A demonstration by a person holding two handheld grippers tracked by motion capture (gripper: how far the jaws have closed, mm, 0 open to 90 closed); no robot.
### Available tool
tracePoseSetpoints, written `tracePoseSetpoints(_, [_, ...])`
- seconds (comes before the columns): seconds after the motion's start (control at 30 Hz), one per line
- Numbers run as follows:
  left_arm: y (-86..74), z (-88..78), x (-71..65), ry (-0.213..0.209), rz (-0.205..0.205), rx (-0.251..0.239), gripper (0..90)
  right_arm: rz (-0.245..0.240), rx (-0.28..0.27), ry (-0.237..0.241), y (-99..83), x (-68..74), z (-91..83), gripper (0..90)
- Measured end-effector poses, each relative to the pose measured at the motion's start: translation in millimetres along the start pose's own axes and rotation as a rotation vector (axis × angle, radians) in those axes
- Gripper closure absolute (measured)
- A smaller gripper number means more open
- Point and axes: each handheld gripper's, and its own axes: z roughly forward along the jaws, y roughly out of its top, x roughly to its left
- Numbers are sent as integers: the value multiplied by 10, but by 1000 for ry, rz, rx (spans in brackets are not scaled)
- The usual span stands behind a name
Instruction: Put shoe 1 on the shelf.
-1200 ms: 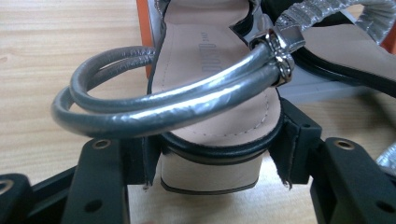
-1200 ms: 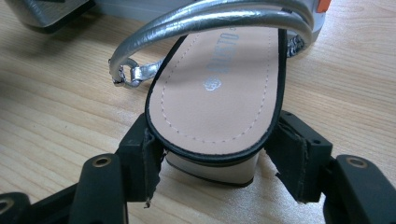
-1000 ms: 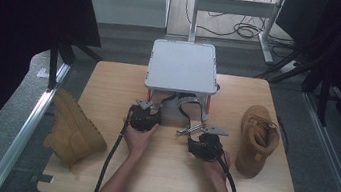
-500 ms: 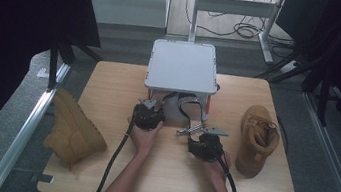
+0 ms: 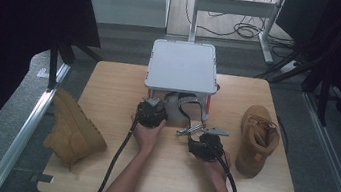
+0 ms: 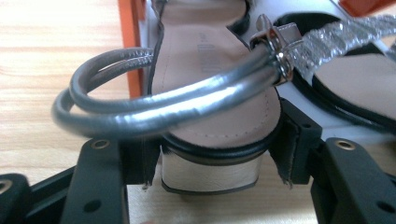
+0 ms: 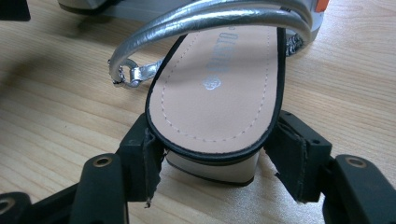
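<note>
Two silver-strapped sandals lie side by side under the front of a white shelf [image 5: 182,66]. My left gripper [image 5: 158,106] is shut on the heel of the left sandal [image 6: 215,93], its pads pressing the black-rimmed sole from both sides [image 6: 212,161]. A looped silver strap [image 6: 140,107] crosses in front of the beige insole. My right gripper [image 5: 203,135] is shut on the heel of the right sandal [image 7: 219,84] in the same way [image 7: 212,161]. That sandal rests flat on the wooden table, with its ankle strap [image 7: 205,16] arching above.
The shelf stands on orange legs [image 6: 130,42] at the table's back middle. A tan boot [image 5: 72,130] lies tipped over the table's left edge. Another tan boot [image 5: 257,138] stands at the right. Bare wood [image 5: 166,181] lies toward the front edge.
My left gripper has shifted slightly toward the shelf with the sandal heel in it. The right gripper has stayed where it was.
</note>
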Motion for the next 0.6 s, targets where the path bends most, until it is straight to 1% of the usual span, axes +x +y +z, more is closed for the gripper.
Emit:
tracePoseSetpoints(0.07, [-23,0,8,2,20,-2,399,1,1,0,-1,-3,-2,387])
tracePoseSetpoints(0.13, [-29,-17,24,-19,9,-11,392,4,-2,4,-5,-10,-3,387])
tracePoseSetpoints(0.17, [-28,-31,28,-26,12,-14,386,3,-3,5,-6,-10,-3,387])
tracePoseSetpoints(0.2, [-24,-66,26,-33,20,-31,383,3,-3,5,-7,-10,-4,388])
tracePoseSetpoints(0.23, [-18,-87,30,-46,24,-27,379,2,-3,3,-8,-8,-4,388])
tracePoseSetpoints(0.27, [-19,-109,33,-49,36,-35,362,1,-3,3,-9,-6,-4,388])
tracePoseSetpoints(0.3, [-21,-134,36,-42,49,-46,365,1,-3,2,-9,-5,-4,388])
tracePoseSetpoints(0.37, [-20,-156,47,-46,60,-45,377,0,-3,1,-9,-4,-4,388])
tracePoseSetpoints(0.47, [-25,-153,63,-51,54,-46,381,0,-3,-3,-9,2,-4,388])
tracePoseSetpoints(0.6, [-20,-139,48,-43,43,-54,385,1,-3,-3,-10,2,-4,389])
